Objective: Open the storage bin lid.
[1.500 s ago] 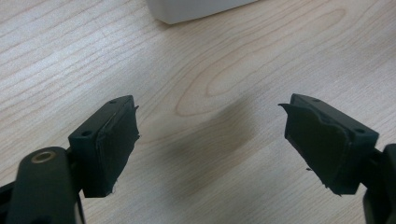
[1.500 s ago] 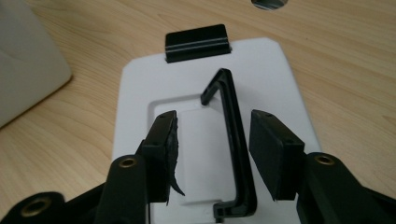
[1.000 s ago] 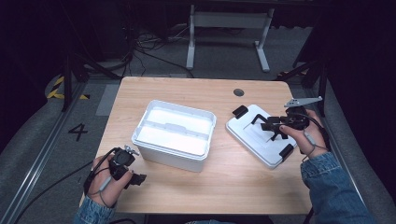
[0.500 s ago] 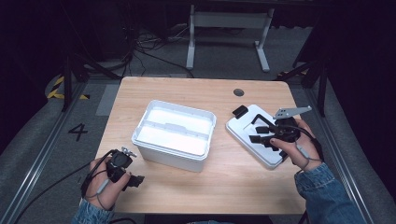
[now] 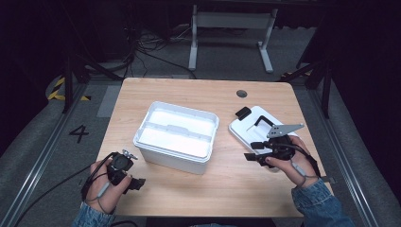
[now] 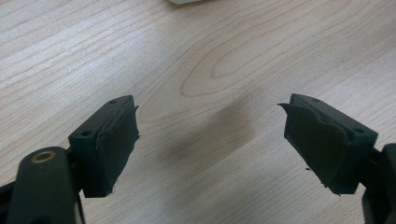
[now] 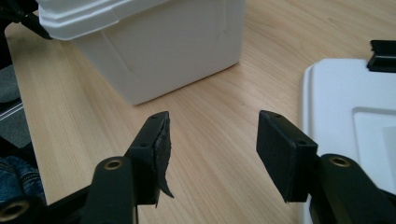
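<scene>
A white open plastic bin (image 5: 175,135) stands in the middle of the wooden table. Its white lid (image 5: 255,124), with black latches, lies flat to the right of it. My right gripper (image 5: 250,150) is open at the lid's near left corner, low over the table. In the right gripper view the jaws (image 7: 212,140) are apart over bare wood, between the bin (image 7: 154,46) and the lid (image 7: 355,107). My left gripper (image 5: 136,171) is open near the front left edge, with nothing between its fingers (image 6: 210,140).
A round cable hole (image 5: 241,93) sits in the table's far right part. A black latch (image 7: 383,55) marks the lid's far edge. Beyond the table are a white stand (image 5: 231,28) and cables on the grey floor.
My right gripper has come off the top of the lid, moving toward the person and left to the lid's near corner. The left gripper has shifted slightly.
</scene>
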`<state>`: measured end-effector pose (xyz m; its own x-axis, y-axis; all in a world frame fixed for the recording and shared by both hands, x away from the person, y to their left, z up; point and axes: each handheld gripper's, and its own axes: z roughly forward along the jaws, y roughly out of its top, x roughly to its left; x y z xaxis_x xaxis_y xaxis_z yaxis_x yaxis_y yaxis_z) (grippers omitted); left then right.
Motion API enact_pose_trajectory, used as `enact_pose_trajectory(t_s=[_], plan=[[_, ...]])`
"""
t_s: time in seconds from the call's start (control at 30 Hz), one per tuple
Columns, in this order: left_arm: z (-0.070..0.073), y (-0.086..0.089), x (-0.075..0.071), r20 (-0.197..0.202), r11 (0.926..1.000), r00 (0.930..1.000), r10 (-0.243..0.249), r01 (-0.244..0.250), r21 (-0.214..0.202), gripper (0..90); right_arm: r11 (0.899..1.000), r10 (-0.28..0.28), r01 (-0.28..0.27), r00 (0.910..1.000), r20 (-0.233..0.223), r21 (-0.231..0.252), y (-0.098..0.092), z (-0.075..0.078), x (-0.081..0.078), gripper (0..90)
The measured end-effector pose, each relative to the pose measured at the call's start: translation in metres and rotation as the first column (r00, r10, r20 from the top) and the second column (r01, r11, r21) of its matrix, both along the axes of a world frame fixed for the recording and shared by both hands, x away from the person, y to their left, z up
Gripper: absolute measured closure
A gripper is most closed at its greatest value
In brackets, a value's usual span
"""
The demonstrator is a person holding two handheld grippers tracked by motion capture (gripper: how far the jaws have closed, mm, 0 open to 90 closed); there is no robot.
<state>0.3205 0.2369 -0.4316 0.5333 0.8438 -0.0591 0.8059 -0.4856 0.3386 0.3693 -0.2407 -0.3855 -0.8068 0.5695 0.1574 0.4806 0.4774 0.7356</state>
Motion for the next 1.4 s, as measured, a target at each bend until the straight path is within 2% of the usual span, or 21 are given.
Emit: enact_pose_trajectory(t_s=[0.37, 0.63, 0.93, 1.1, 1.13, 1.23, 1.3, 1.4], plan=[[0.0, 0.0, 0.0, 0.001, 1.0, 1.0, -0.002, 0.002, -0.001, 18.3, 1.0, 0.025, -0.025, 0.9991, -0.036, -0.008, 0.007, -0.022, -0.009, 43.9], [0.0, -0.001, 0.001, 0.004, 0.9999, 0.9999, -0.01, 0.01, -0.003, 18.2, 0.999, 0.029, -0.029, 0.9987, -0.043, -0.015, 0.011, -0.036, -0.014, 43.1], [-0.001, -0.003, 0.002, -0.009, 0.9999, 0.9999, -0.011, 0.011, 0.0, 18.2, 0.998, 0.041, -0.043, 0.9976, -0.057, -0.045, 0.021, -0.059, -0.018, 43.1], [-0.001, -0.003, 0.004, -0.005, 0.9998, 0.9998, -0.021, 0.021, 0.003, 18.2, 0.997, 0.035, -0.038, 0.9983, -0.048, -0.065, 0.025, -0.072, -0.021, 43.0], [-0.001, -0.003, 0.004, -0.002, 0.9997, 0.9997, -0.024, 0.024, 0.009, 18.2, 0.997, 0.035, -0.037, 0.999, -0.029, -0.073, 0.026, -0.075, -0.022, 43.0], [-0.002, -0.003, 0.005, -0.006, 0.9998, 0.9998, -0.019, 0.019, 0.001, 18.2, 0.997, 0.029, -0.03, 0.9995, -0.015, -0.066, 0.028, -0.078, -0.024, 43.2], [-0.003, -0.003, 0.005, -0.008, 0.9999, 0.9999, -0.015, 0.015, 0.005, 18.2, 0.997, 0.024, -0.022, 0.9994, 0.024, -0.068, 0.03, -0.083, -0.027, 43.7], [-0.003, -0.003, 0.006, 0.0, 0.9998, 0.9998, -0.019, 0.019, 0.004, 18.2, 0.998, 0.028, -0.025, 0.9986, 0.045, -0.064, 0.033, -0.087, -0.029, 44.0]])
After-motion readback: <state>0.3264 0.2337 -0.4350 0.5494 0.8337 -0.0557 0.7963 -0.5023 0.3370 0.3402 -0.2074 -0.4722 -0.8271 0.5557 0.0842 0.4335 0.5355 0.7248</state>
